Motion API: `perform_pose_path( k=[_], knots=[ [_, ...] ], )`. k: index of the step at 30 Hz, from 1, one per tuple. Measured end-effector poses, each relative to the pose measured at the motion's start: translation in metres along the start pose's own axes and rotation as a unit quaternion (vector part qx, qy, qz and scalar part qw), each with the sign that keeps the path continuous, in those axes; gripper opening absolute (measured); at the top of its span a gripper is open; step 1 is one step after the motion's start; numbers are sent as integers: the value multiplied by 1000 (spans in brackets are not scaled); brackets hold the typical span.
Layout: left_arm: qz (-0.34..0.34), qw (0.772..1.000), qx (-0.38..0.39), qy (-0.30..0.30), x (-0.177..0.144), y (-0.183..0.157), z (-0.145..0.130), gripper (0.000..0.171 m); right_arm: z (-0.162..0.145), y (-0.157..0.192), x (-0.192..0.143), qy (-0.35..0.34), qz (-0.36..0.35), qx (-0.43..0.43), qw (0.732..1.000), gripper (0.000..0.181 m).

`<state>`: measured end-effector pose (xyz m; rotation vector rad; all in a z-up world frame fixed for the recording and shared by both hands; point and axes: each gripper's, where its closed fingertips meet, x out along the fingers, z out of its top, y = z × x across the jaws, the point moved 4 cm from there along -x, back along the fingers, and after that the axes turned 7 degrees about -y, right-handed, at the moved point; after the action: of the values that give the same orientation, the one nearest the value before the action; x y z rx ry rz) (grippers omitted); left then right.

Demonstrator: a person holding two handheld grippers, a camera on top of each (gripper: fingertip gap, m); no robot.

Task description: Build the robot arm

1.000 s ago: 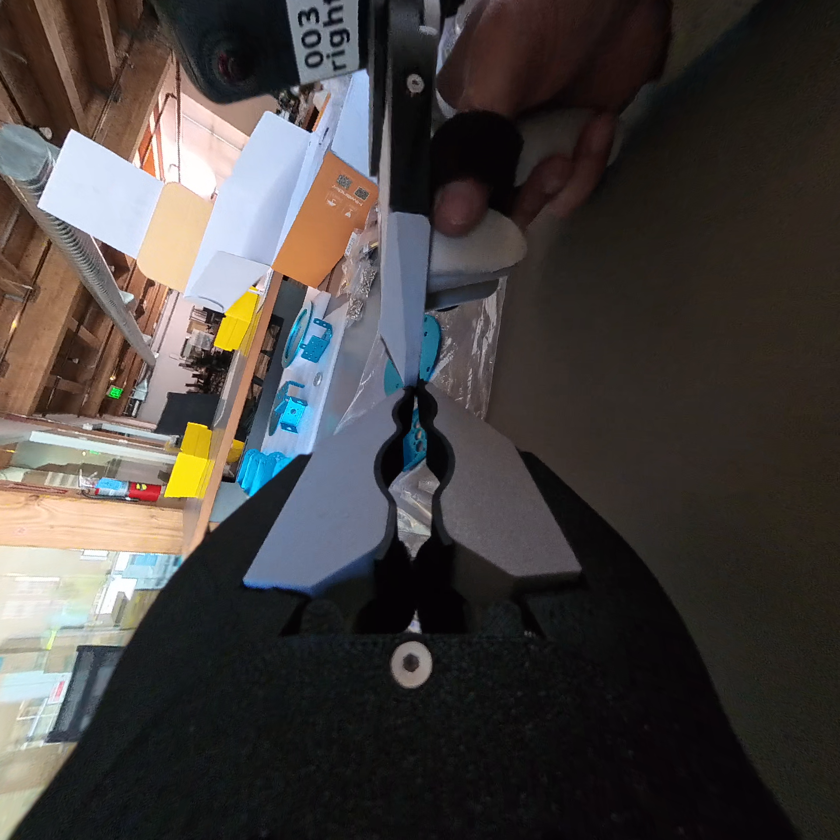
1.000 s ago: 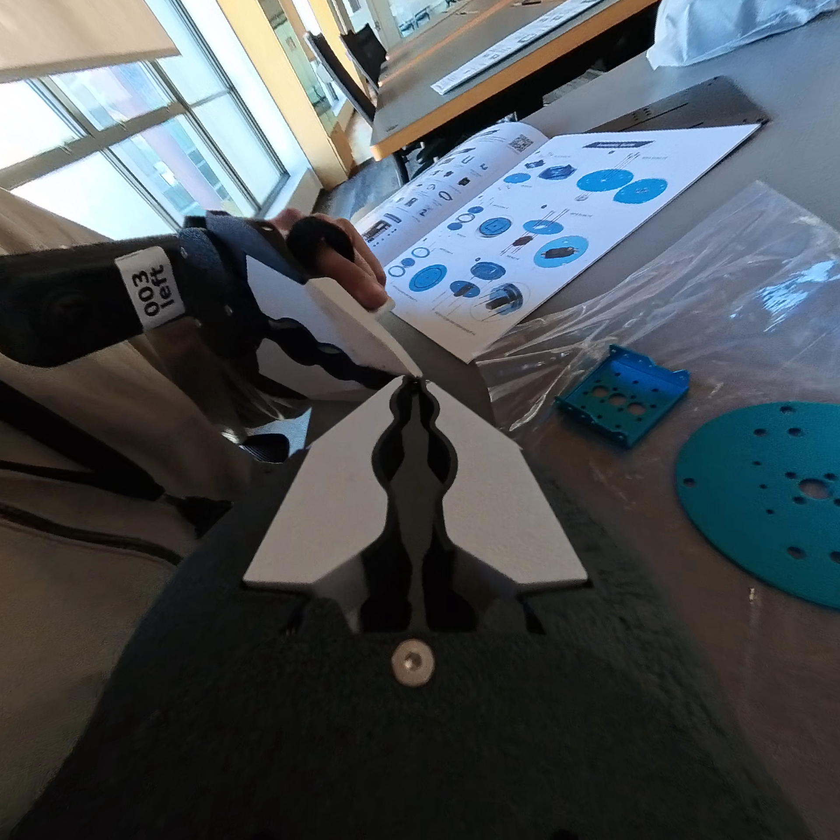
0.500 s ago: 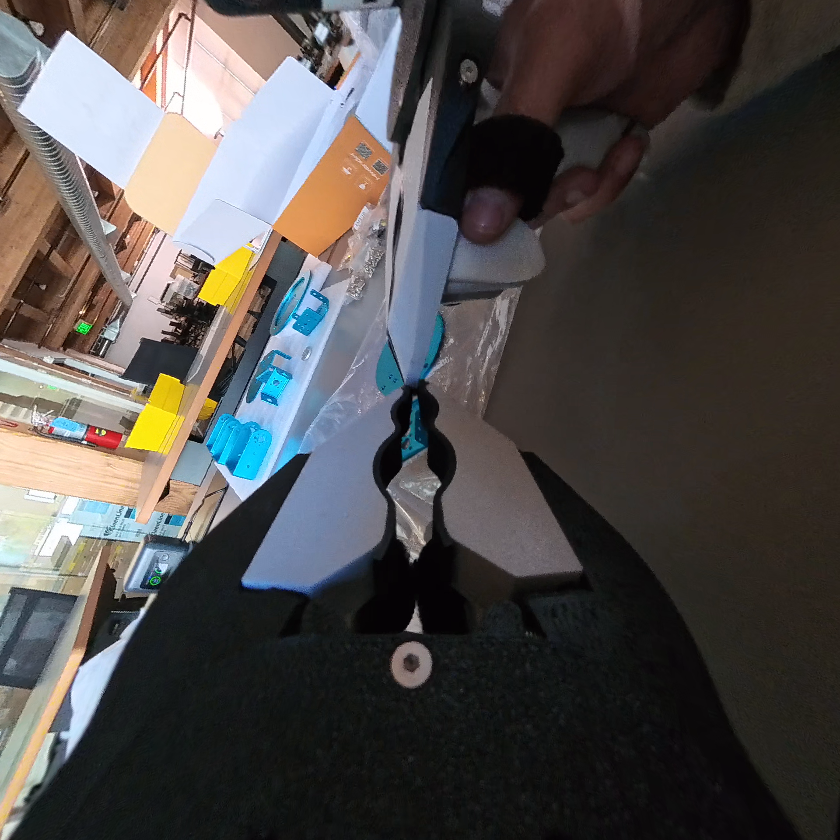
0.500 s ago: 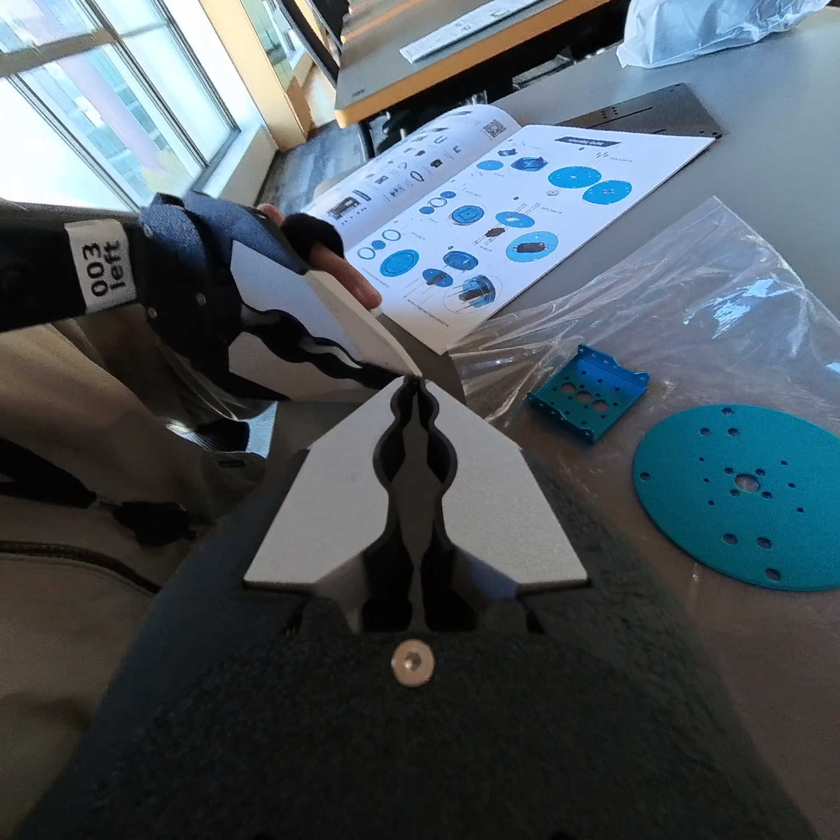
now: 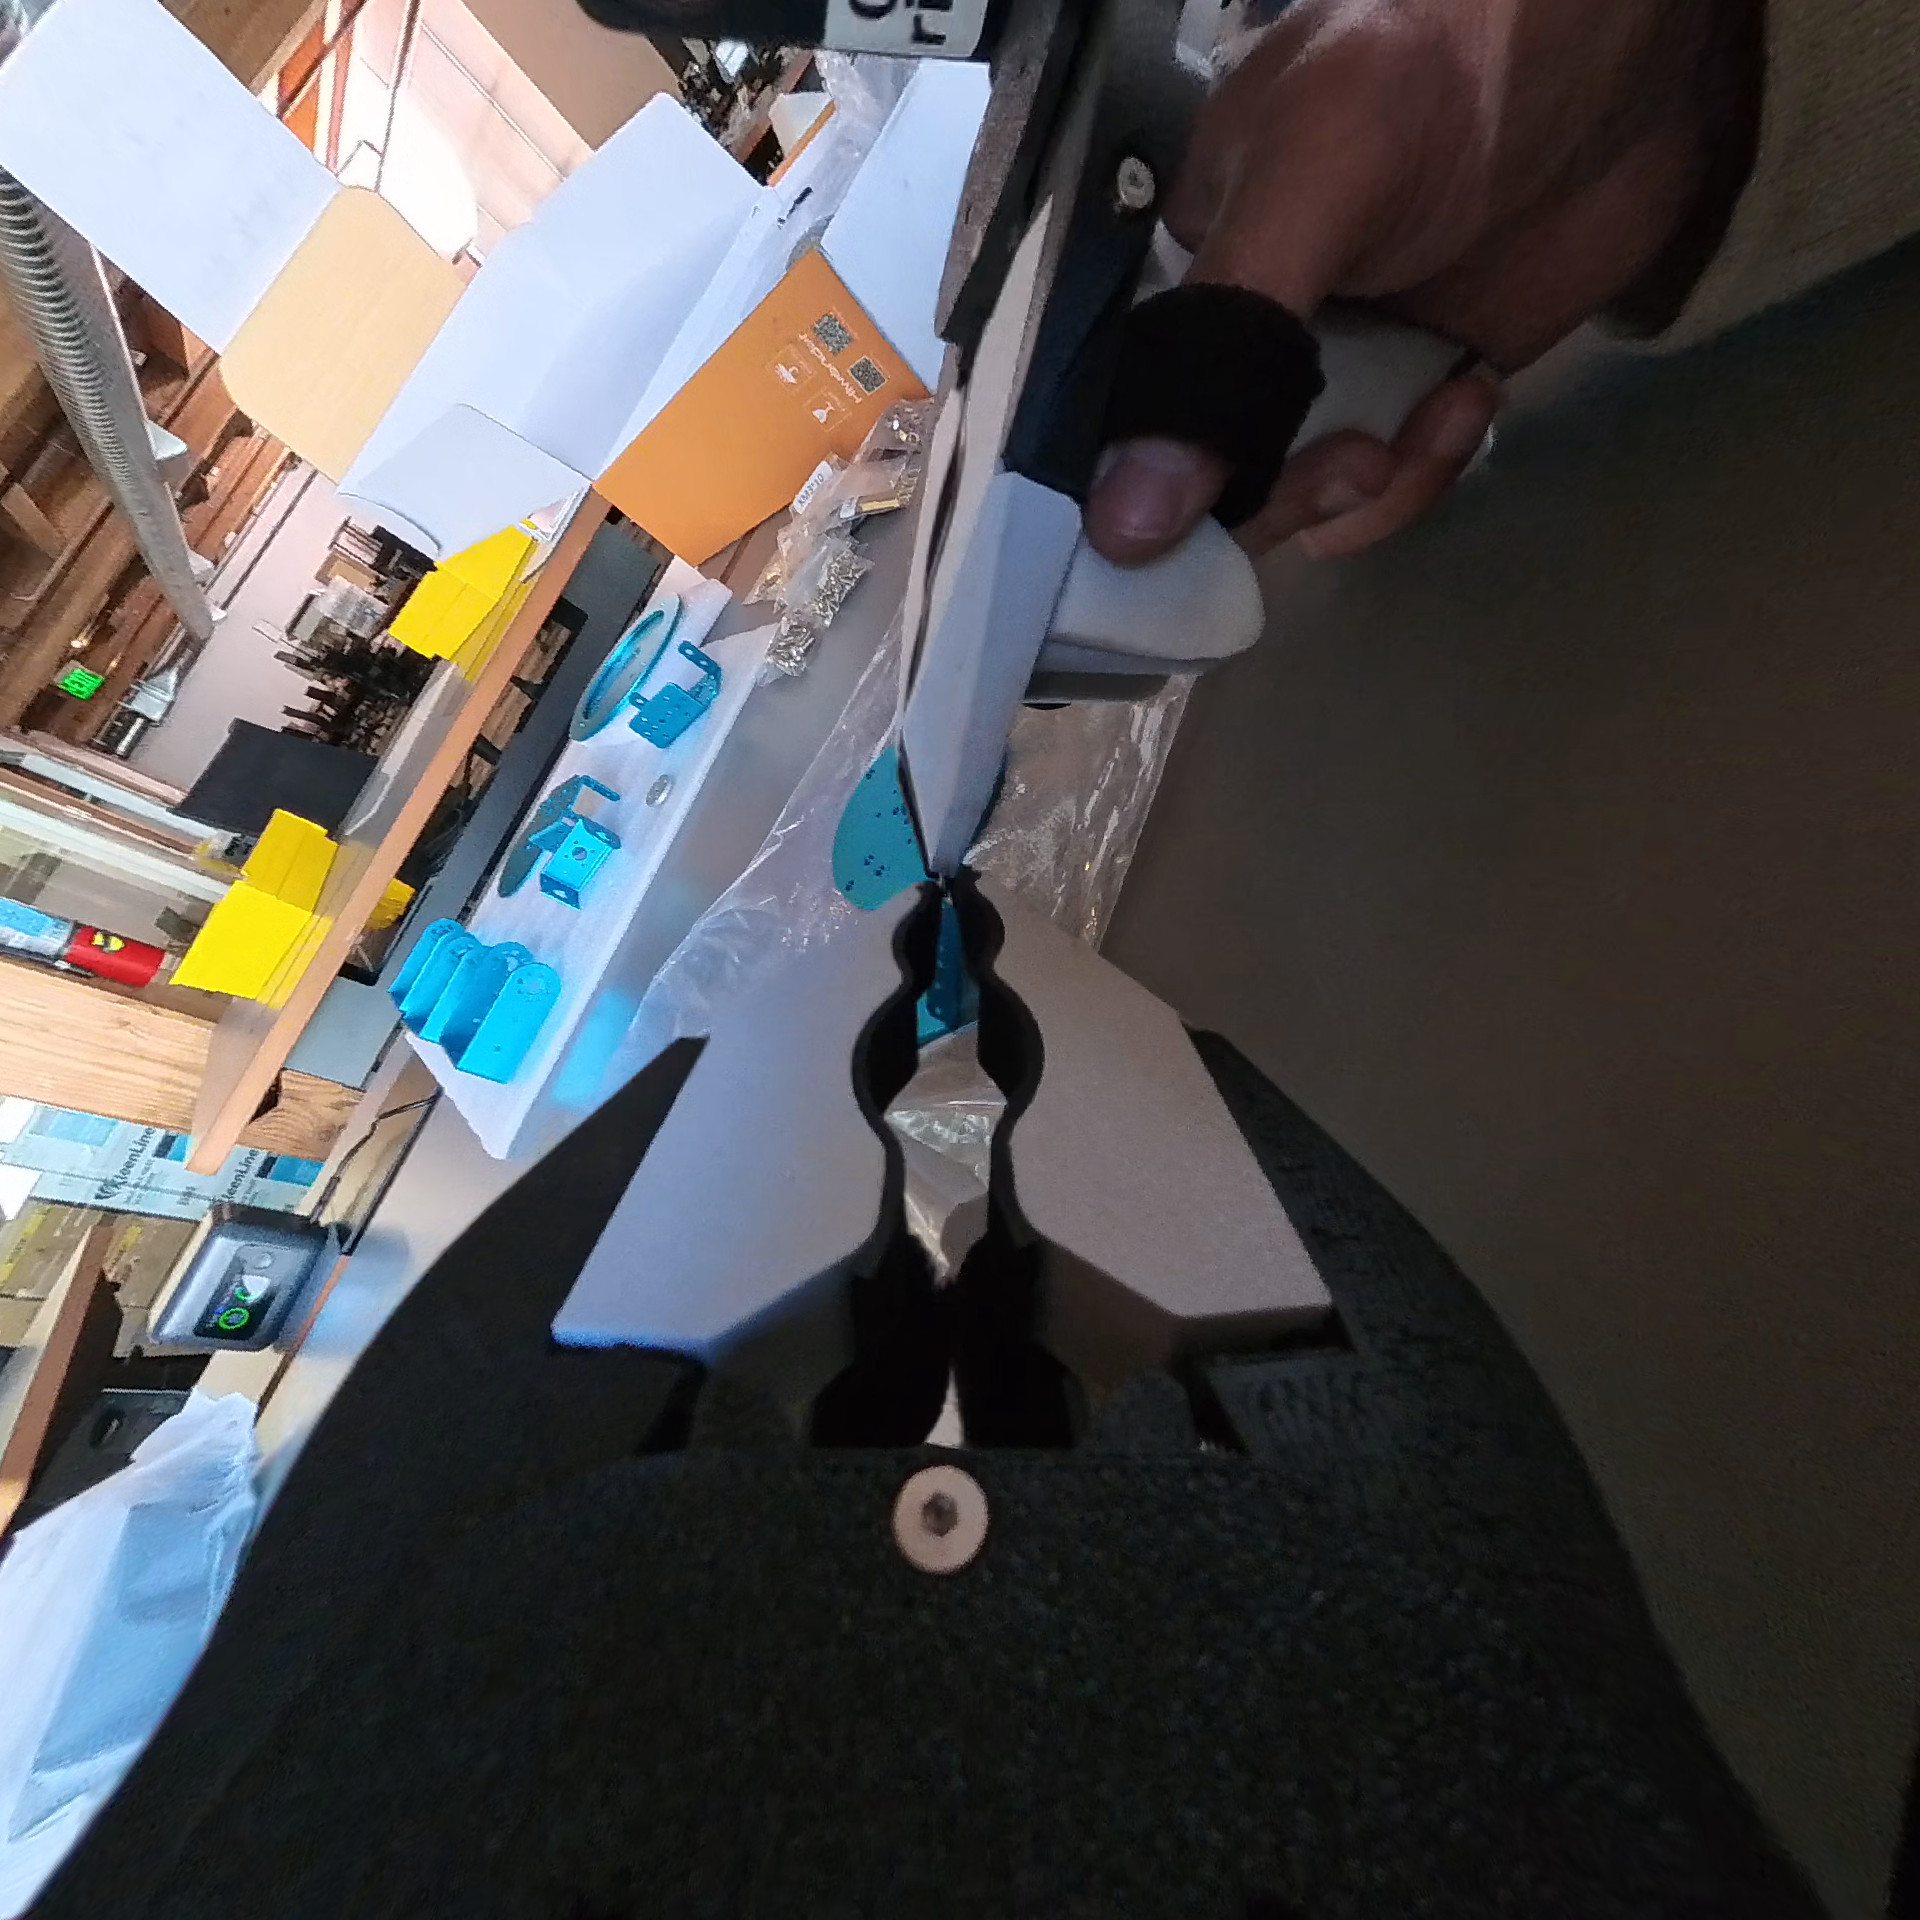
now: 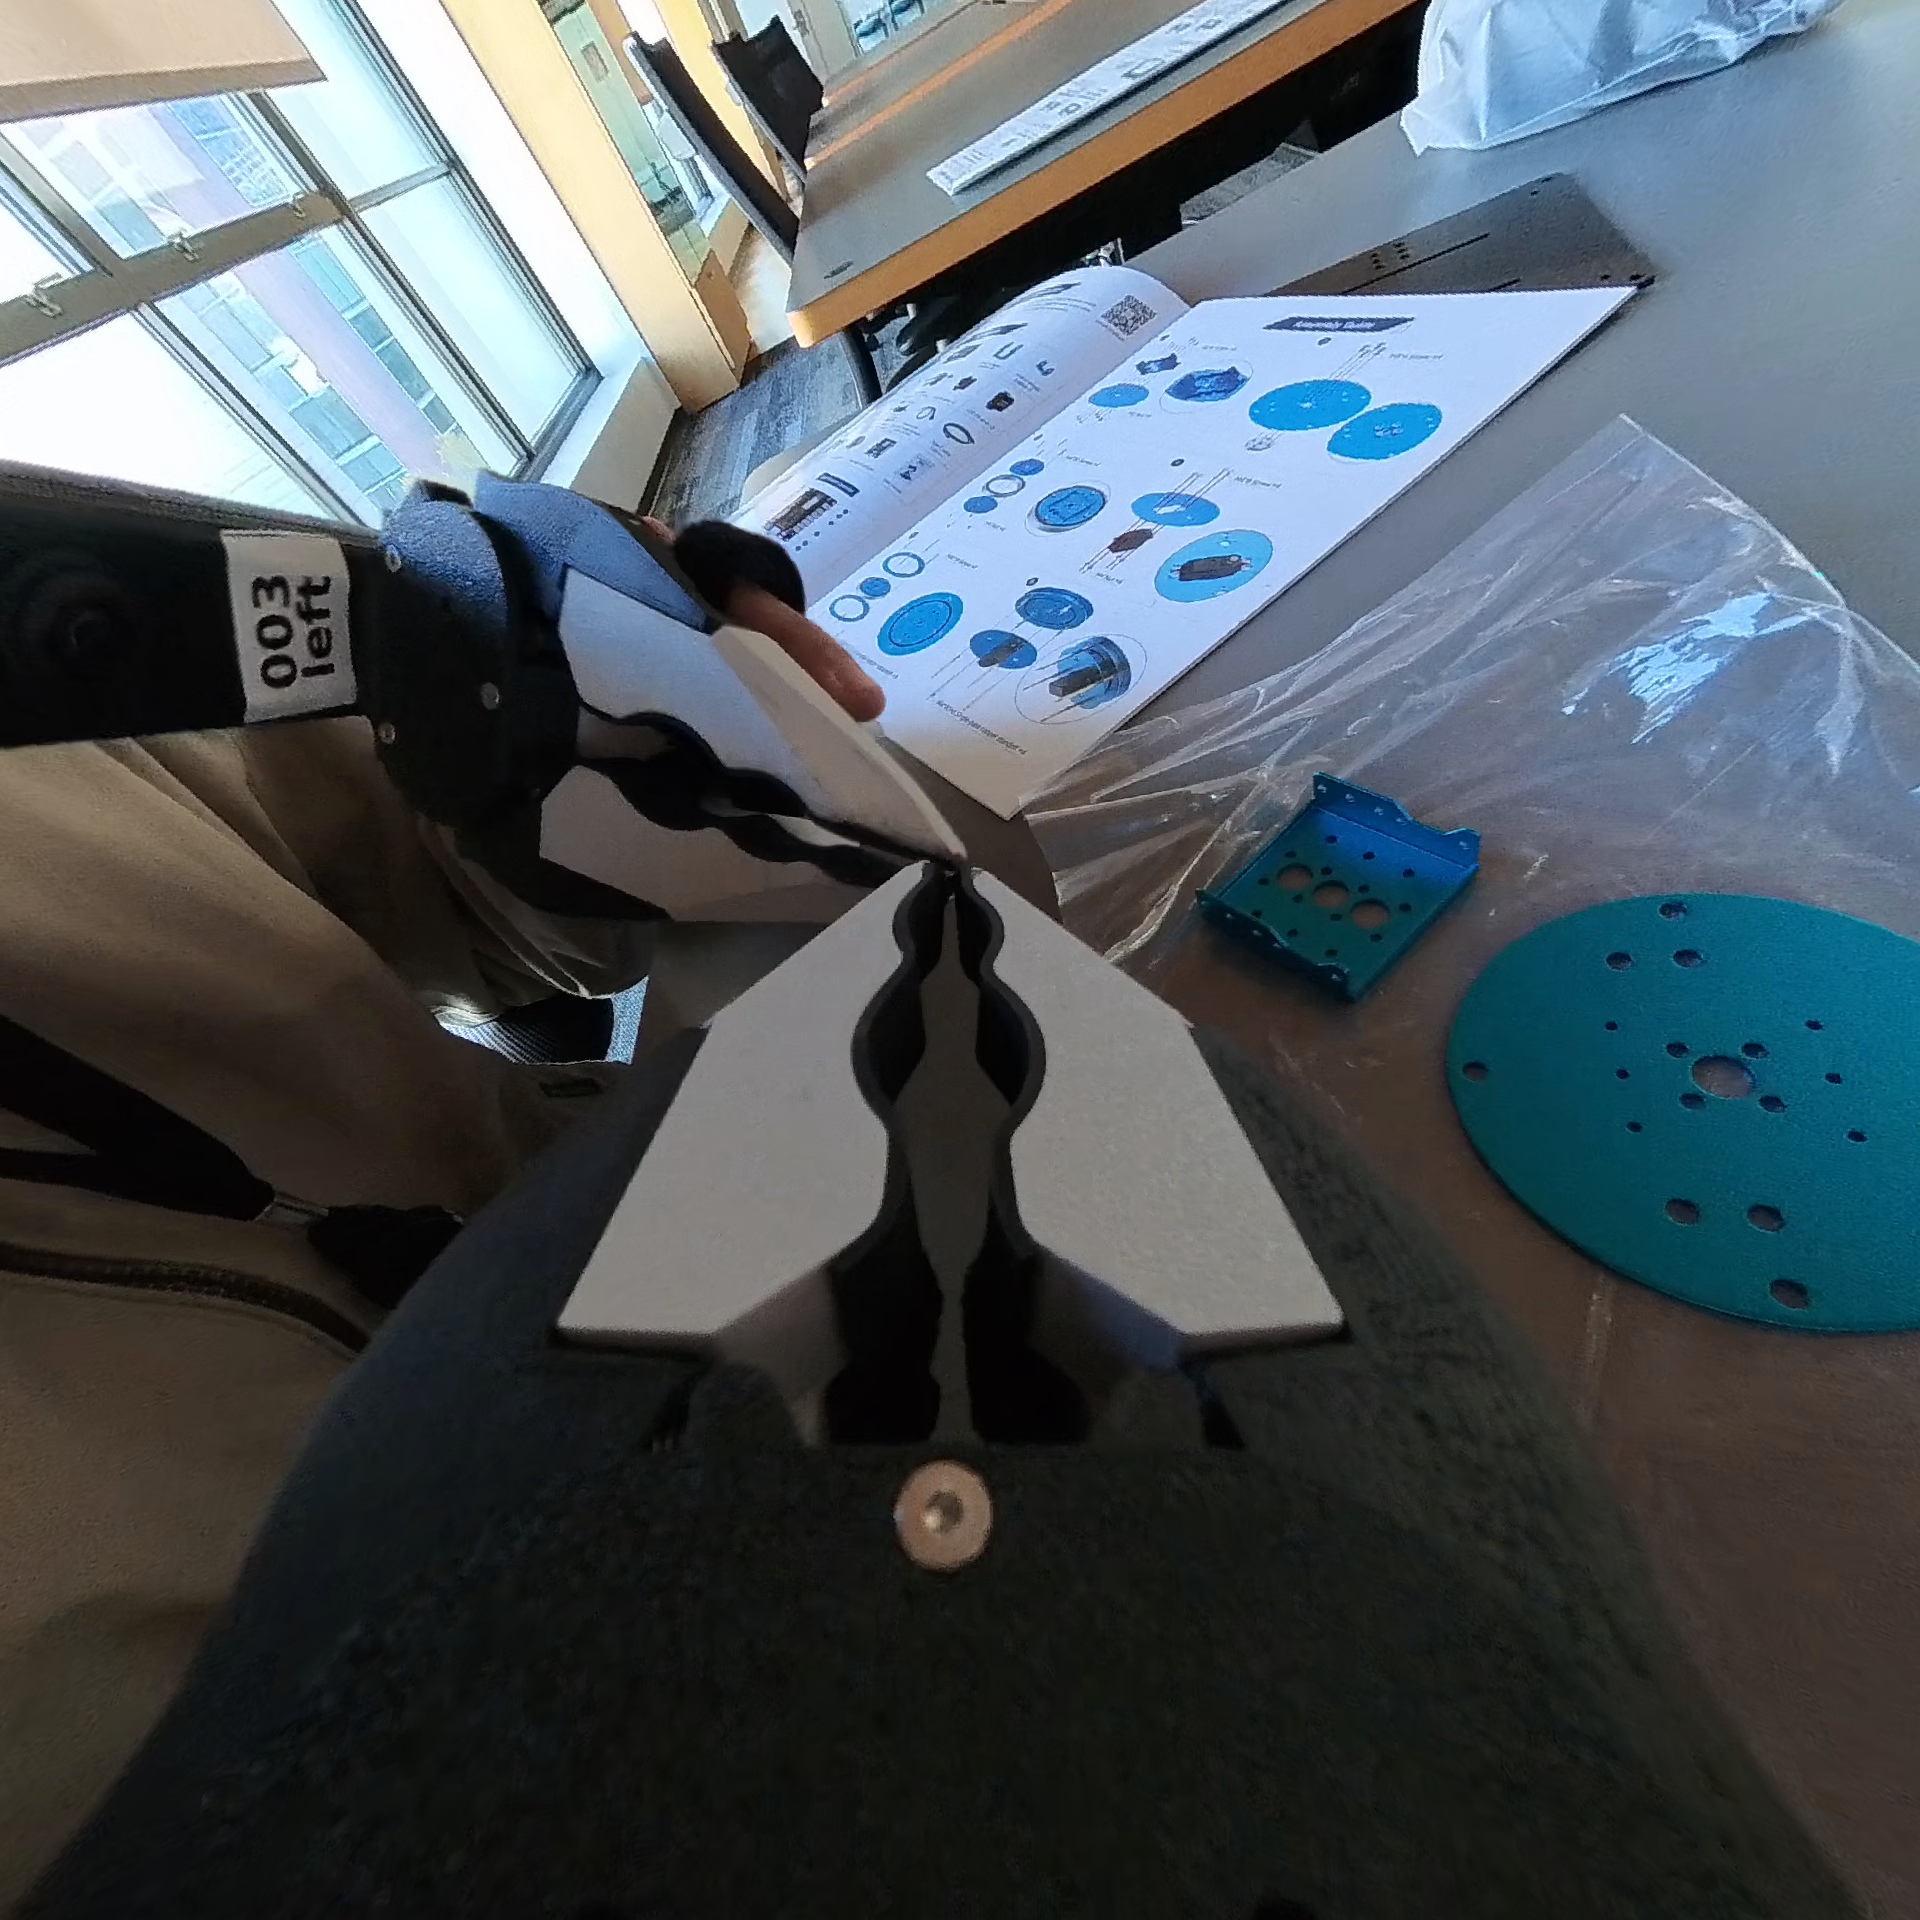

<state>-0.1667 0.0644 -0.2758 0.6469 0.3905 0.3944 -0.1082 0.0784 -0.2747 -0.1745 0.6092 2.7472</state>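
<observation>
Am holding my left gripper [image 5: 943, 883] and right gripper [image 6: 940, 871] clenched, empty, tips meeting beside perforated teal disc [image 6: 1704, 1112]; disc partly hidden in left view.

**Room: workshop with window wall**

Grey counter [image 6: 1766, 208], wood-edged. Second counter [image 6: 997, 197] behind it, same build. Dark chairs [image 6: 748, 94] between them. Tall windows [image 6: 260, 343] with pale frames, daylight strong. Yellow-tan pillars [image 6: 623, 239] beside the glass. Wood-panelled walls [image 5: 73, 436]. Silver duct [image 5: 114, 436] overhead. Grey carpet [image 6: 779, 416].
</observation>
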Motion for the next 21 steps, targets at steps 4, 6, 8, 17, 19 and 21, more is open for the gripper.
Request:
perform_pose_path(
  k=[4,6,8,17,19,21],
  knots=[
    [-6,1000,-7,-8,-1,0,0,0,0,1,0,-5,6,-3,1000,1],
    [-3,1000,-3,-12,-2,1,1,1,1,2,0,-9,13,5,1000,1],
    [1,1000,1,-16,-3,1,2,1,2,2,0,-13,18,12,1000,1],
    [-2,1000,-22,-14,-6,2,-3,4,3,-3,-2,-12,-1,7,1000,1],
    [-12,998,-54,-13,-9,3,-7,5,6,-7,-4,6,-25,-23,999,1],
    [-25,994,-110,-7,-10,9,-16,6,15,-13,-8,39,-54,-71,995,1]
  ],
)
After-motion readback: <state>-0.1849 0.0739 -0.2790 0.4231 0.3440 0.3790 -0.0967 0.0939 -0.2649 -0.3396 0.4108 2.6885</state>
